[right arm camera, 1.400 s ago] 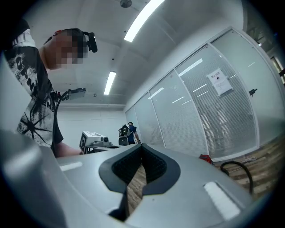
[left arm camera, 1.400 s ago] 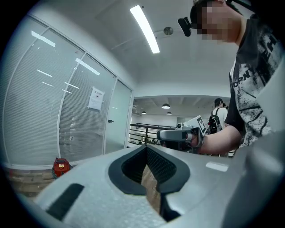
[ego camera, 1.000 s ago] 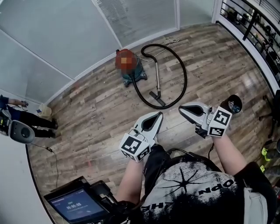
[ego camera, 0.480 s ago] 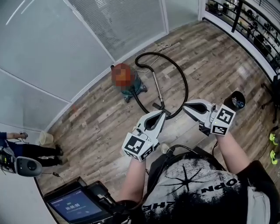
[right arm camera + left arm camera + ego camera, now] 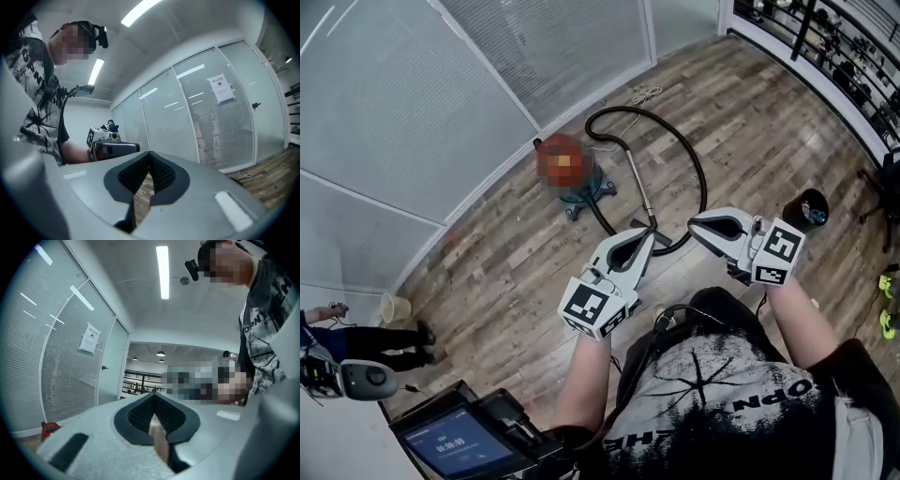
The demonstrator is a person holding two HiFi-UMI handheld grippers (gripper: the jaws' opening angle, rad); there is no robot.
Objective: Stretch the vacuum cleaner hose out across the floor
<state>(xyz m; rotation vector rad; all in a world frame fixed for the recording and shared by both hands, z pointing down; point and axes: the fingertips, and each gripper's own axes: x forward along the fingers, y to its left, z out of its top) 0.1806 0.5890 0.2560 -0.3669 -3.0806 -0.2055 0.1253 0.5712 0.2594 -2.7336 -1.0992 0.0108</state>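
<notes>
wood floor [image 5: 506,253] by glass partition: hose [image 5: 698,169] lies looped beside vacuum canister [image 5: 586,183], ahead of both claws. left claw [image 5: 645,239] and right claw [image 5: 696,225] closed, empty. step looks like approach; next needs a claw opened onto the wand [image 5: 642,192].

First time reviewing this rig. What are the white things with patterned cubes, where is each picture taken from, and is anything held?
They are two-jaw tools held by a person: the left gripper and the right gripper. The head view looks down from the person's head; the two gripper views ride on the grippers, looking along their jaws. Both are shut and hold nothing. On the wooden floor stands a vacuum cleaner, its black hose lying in a loop.
</notes>
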